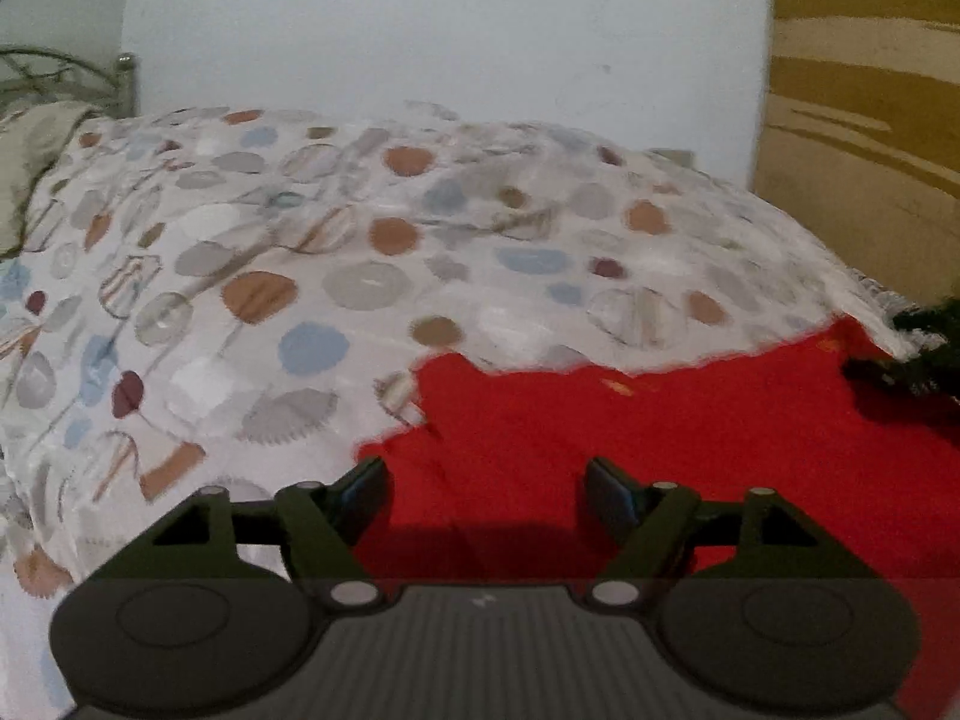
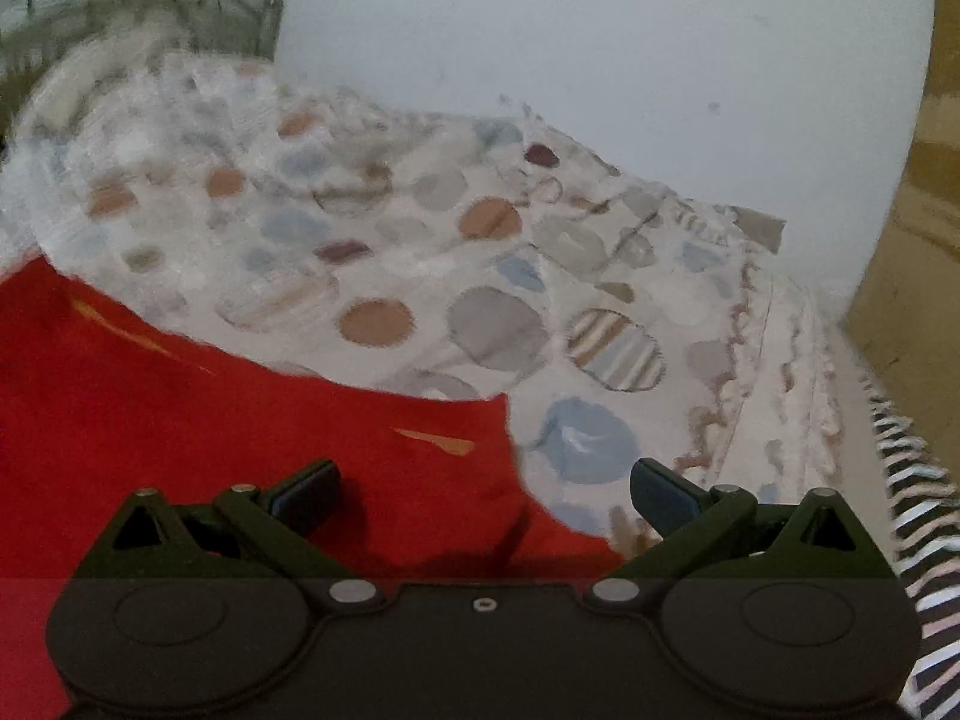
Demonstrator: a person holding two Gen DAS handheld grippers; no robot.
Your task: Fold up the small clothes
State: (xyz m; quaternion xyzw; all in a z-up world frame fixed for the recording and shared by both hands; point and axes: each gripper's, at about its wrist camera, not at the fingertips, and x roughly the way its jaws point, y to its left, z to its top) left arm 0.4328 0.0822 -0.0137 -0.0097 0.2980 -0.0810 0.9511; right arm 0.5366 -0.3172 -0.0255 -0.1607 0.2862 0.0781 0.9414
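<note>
Red garment [image 1: 690, 450], spread flat on the bed [image 1: 300, 276], over a bedspread [image 1: 372, 228] printed with round patches of orange, blue, grey and maroon. Seen in both wrist views: low and right of middle in the left one, low and left in the right one [image 2: 210, 408]. Upper edge ragged and wavy against the print; small orange marks on the red cloth, one near the right edge in the right wrist view. Blurred throughout, so weave and seams not readable.

Left hand-held gripper [image 1: 486, 483] spread wide, nothing between its fingers, poised over the left edge of the red garment; left fingertip [image 1: 366, 480] at the border of red cloth and bedspread, right fingertip over plain red. Contact with the cloth not determinable.

Right hand-held gripper [image 2: 483, 486] likewise wide apart and holding nothing; one fingertip [image 2: 312, 486] over the red cloth, the other over the bedspread just past the garment's right edge, near a blue patch.

Pale wall [image 1: 450, 24] behind the bed. Metal bedhead [image 2: 150, 6] at far left. Yellow-brown patterned surface [image 1: 864, 72] at right. Black-and-white striped fabric [image 2: 924, 540] at the right rim of the right wrist view
</note>
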